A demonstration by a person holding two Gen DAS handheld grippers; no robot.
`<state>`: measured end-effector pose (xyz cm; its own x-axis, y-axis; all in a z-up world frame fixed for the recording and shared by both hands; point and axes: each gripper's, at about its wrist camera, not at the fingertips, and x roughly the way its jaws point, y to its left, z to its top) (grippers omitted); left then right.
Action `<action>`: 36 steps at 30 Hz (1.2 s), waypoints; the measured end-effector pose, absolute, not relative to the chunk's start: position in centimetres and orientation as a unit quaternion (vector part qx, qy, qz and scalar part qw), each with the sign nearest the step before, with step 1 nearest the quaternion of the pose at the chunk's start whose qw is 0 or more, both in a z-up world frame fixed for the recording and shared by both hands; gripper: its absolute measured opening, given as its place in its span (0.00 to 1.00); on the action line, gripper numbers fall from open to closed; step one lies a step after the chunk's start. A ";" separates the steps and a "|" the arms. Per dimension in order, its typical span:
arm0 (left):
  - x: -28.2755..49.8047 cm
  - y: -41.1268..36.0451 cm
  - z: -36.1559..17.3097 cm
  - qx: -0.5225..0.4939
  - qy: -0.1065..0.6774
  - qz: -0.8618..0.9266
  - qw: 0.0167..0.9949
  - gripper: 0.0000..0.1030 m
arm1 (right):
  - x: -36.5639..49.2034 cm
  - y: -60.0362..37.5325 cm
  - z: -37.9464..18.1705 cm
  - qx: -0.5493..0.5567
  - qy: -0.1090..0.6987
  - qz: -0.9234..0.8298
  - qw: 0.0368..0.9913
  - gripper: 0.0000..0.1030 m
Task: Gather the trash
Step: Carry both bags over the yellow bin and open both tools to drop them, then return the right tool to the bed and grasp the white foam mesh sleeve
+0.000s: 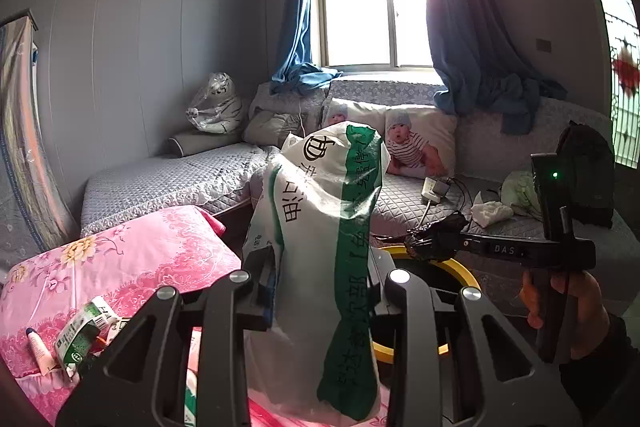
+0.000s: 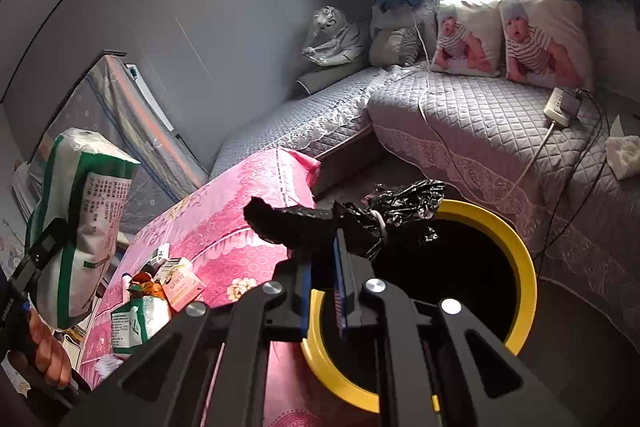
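Observation:
My left gripper [image 1: 320,291] is shut on a big white and green plastic package [image 1: 324,247] and holds it in the air; it also shows in the right wrist view [image 2: 84,227], above the pink table's left end. My right gripper [image 2: 322,259] is shut on the edge of a black bin liner [image 2: 360,219] and lifts it over the yellow-rimmed bin [image 2: 524,275]. In the left wrist view the right gripper [image 1: 432,243] pinches the liner [image 1: 440,231] above the bin rim [image 1: 460,267]. Small cartons and wrappers [image 2: 160,291] lie on the pink cloth.
The table with the pink flowered cloth [image 2: 240,227] stands left of the bin. A grey quilted corner sofa [image 2: 480,115] has baby-print pillows, a power strip [image 2: 560,107] with cables, and crumpled tissue [image 2: 622,151]. A green-white carton and a tube [image 1: 76,339] lie on the cloth.

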<state>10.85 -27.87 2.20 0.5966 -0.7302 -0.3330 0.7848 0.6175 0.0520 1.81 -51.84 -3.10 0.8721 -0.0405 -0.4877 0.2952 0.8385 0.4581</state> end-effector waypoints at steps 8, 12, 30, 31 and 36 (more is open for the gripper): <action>13.7 -34.2 -0.6 0.108 0.186 -0.448 0.868 0.29 | 2.2 -54.4 -5.7 0.302 0.257 -0.129 0.909 0.09; 15.1 -37.9 -2.7 0.119 0.215 -0.454 0.856 0.29 | 2.6 -55.1 -6.8 0.311 0.271 -0.141 0.900 0.09; 20.1 -42.9 -6.3 0.074 0.294 -0.442 0.845 0.75 | 1.0 -58.1 -8.4 0.335 0.270 -0.225 0.874 0.54; 20.1 -42.3 -5.9 0.067 0.288 -0.437 0.849 0.80 | 0.7 -58.0 -8.1 0.334 0.265 -0.228 0.875 0.55; 20.2 -38.2 -3.7 0.024 0.274 -0.426 0.862 0.92 | -0.5 -57.0 -7.0 0.311 0.245 -0.226 0.890 0.64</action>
